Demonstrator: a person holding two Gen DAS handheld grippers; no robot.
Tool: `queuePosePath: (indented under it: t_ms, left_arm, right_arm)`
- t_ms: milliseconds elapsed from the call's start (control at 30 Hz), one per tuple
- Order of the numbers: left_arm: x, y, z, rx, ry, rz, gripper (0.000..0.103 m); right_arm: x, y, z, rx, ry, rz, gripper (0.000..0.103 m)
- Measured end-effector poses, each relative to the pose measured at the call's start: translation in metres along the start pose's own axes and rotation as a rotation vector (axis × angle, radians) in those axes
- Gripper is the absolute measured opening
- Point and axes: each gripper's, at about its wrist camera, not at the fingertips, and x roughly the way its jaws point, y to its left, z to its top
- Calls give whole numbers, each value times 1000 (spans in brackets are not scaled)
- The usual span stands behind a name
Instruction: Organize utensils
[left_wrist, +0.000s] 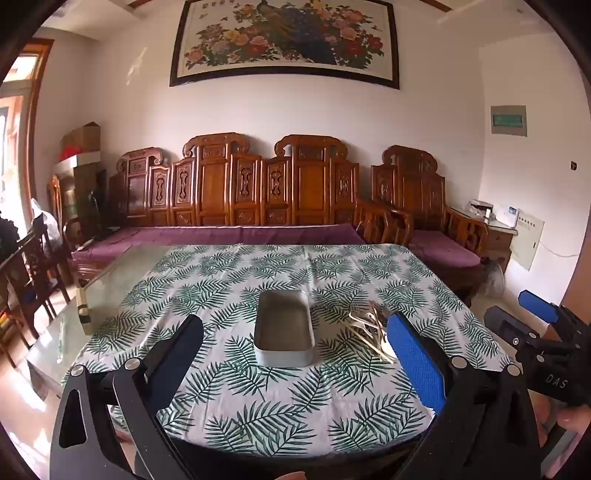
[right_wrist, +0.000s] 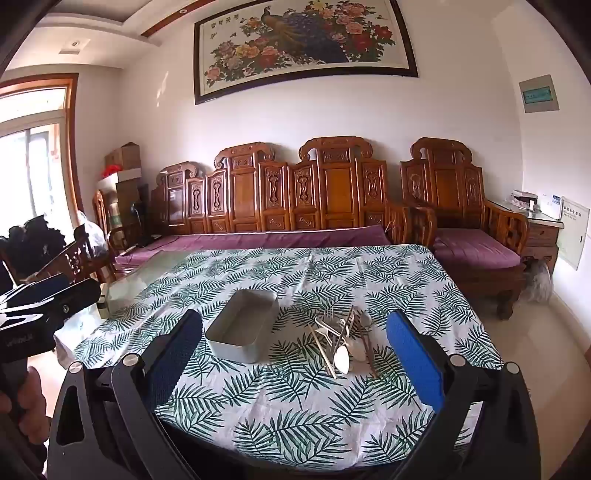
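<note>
A table covered by a white cloth printed with green fern leaves (left_wrist: 280, 417) fills the lower half of both wrist views. On it, near the middle of the left wrist view, sits a grey rectangular metal tin with rounded corners (left_wrist: 283, 326), open at the top and with nothing visible inside. In the right wrist view the same tin (right_wrist: 243, 330) lies left of centre, turned at a slant.

Just beside the tin, apart from it, lies a loose heap of utensils (right_wrist: 345, 343): pale wooden chopsticks, a fork and metal spoons crossing one another on the cloth. In the left wrist view the heap (left_wrist: 369, 328) is right of the tin, partly hidden behind the right-hand blue pad.

The left gripper (left_wrist: 295, 354) hangs above the near part of the table with its black arms and blue-padded fingers (left_wrist: 415, 362) spread wide, nothing between them but cloth and tin beyond. The right gripper (right_wrist: 293, 352) is likewise spread wide and holds nothing; the heap of utensils lies beyond its fingers, towards the right pad (right_wrist: 413, 358).

Each gripper shows at the edge of the other's view: the right one at the lower right of the left wrist view, the left one at the left edge of the right wrist view, with part of a hand (right_wrist: 22, 402) under it.

Behind the table stands a carved wooden bench with purple cushions (left_wrist: 236, 192), and above it a framed peacock-and-flower painting (left_wrist: 288, 37).
</note>
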Motion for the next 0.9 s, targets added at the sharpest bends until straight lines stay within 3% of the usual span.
queuePosePath:
  t_ms: [900]
  left_arm:
    - [-4, -3, 4, 6, -19, 3, 97]
  right_arm:
    - [-2, 0, 1, 6, -6, 6, 100]
